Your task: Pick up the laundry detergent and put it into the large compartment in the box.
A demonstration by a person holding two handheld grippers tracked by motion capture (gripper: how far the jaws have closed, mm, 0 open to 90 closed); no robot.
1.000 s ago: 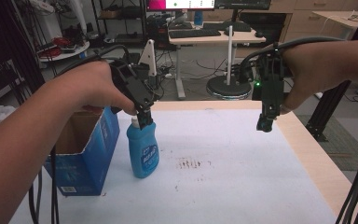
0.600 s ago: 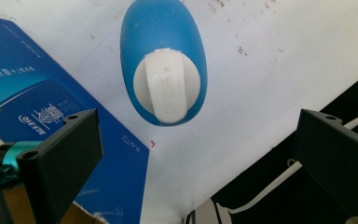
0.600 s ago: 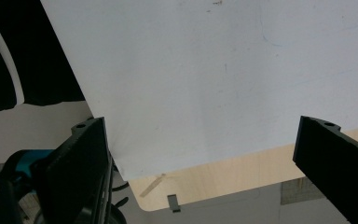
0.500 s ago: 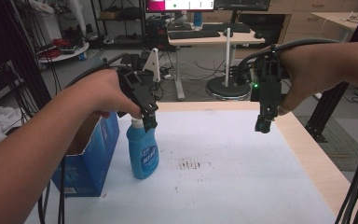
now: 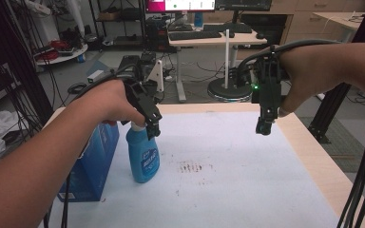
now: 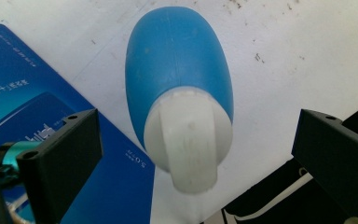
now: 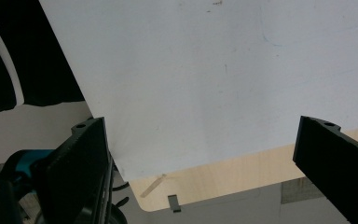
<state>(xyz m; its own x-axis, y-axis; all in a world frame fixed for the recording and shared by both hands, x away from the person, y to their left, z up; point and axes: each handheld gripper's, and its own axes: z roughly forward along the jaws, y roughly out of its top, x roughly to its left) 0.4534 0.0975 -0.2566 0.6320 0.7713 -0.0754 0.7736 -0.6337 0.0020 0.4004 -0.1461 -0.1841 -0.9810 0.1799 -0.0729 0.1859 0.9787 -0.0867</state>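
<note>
A blue spray bottle point(image 5: 143, 159) with a white top point(image 6: 189, 140) stands upright on the white table cover point(image 5: 228, 180). My left gripper point(image 5: 152, 127) hovers just over the bottle's top. In the left gripper view the left gripper point(image 6: 198, 126) is open, its jaws wide apart on either side of the white top with a gap on each side. My right gripper point(image 5: 263, 126) hangs in the air over the far right of the table, pointing down. In its own view the right gripper point(image 7: 200, 126) is open, with nothing between the jaws.
A blue cardboard box point(image 5: 95, 161) stands right beside the bottle on its left, near the table's left edge. A dark smudge point(image 5: 190, 167) marks the cover to the right of the bottle. The wooden table rim point(image 5: 313, 161) runs along the right side.
The left hand has shifted slightly over the bottle, which stays in place. The right gripper has drifted a little to the left.
</note>
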